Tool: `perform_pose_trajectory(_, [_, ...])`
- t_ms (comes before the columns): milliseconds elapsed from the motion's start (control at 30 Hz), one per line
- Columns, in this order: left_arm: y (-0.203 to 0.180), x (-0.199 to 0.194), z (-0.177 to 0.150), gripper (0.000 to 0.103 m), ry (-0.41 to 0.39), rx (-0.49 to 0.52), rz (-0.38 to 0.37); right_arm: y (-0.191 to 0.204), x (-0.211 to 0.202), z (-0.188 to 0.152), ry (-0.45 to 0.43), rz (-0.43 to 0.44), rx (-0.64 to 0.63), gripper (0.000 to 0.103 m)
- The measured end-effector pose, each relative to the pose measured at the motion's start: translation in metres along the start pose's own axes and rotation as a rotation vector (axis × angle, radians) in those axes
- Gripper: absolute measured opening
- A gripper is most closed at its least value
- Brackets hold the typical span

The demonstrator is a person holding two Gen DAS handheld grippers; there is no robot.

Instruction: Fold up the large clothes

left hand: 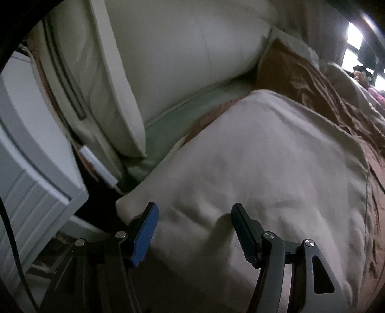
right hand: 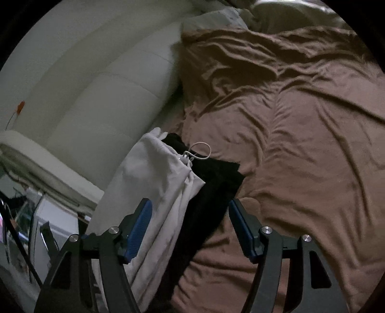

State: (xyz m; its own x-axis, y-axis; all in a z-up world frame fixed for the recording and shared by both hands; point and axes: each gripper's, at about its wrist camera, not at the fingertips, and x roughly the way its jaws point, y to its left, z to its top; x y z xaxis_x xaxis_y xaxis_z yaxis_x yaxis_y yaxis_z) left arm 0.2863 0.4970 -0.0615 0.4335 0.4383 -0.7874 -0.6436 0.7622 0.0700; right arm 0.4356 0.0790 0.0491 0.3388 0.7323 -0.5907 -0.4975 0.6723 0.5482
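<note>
A pale cream garment (left hand: 259,173) lies folded flat on the bed in the left wrist view. My left gripper (left hand: 195,211) hovers open over its near corner, with cloth below the fingers but none pinched. In the right wrist view the same pale garment (right hand: 154,178) lies along the bed's left edge, with a drawstring loop (right hand: 199,150) at its top. A black garment (right hand: 211,190) lies beside it on the brown sheet. My right gripper (right hand: 190,207) stands open above both, holding nothing.
A wrinkled brown sheet (right hand: 300,144) covers the bed. A cream padded headboard (left hand: 192,53) and its side panel (left hand: 113,79) rise behind. A white bedside unit (left hand: 31,168) stands at the left, with a dark cable (left hand: 14,252) hanging by it. Pillows (right hand: 216,19) lie far back.
</note>
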Motion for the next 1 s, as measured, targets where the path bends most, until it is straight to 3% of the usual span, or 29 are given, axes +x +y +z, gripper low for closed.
perform_pose_trajectory(133, [-0.007,-0.025,-0.005,0.065,-0.012,0.013,-0.03,0.013,-0.036,-0.005,-0.052,-0.03,-0.115,0.064])
perform_pose_trajectory(400, [-0.037,-0.083,-0.022,0.065,-0.084,0.042,-0.065,0.015,-0.075,-0.012,-0.034,-0.038,-0.162,0.064])
perform_pose_trajectory(600, [-0.069,-0.135,-0.042,0.091,-0.162,0.042,-0.122,0.008,-0.101,-0.011,-0.014,-0.051,-0.215,0.067])
perform_pose_trajectory(667, [-0.081,-0.154,-0.049,0.102,-0.193,0.045,-0.132,0.007,-0.116,-0.014,-0.023,-0.075,-0.248,0.08])
perform_pose_trajectory(800, [-0.097,-0.184,-0.062,0.103,-0.229,0.04,-0.172,0.003,-0.158,-0.026,-0.054,-0.091,-0.294,0.088])
perform_pose_trajectory(867, [-0.106,-0.2,-0.07,0.103,-0.248,0.037,-0.189,0.0,-0.175,-0.031,-0.065,-0.092,-0.302,0.103])
perform_pose_trajectory(1000, [-0.125,-0.233,-0.089,0.103,-0.298,0.056,-0.192,-0.007,-0.211,-0.047,-0.091,-0.097,-0.33,0.103])
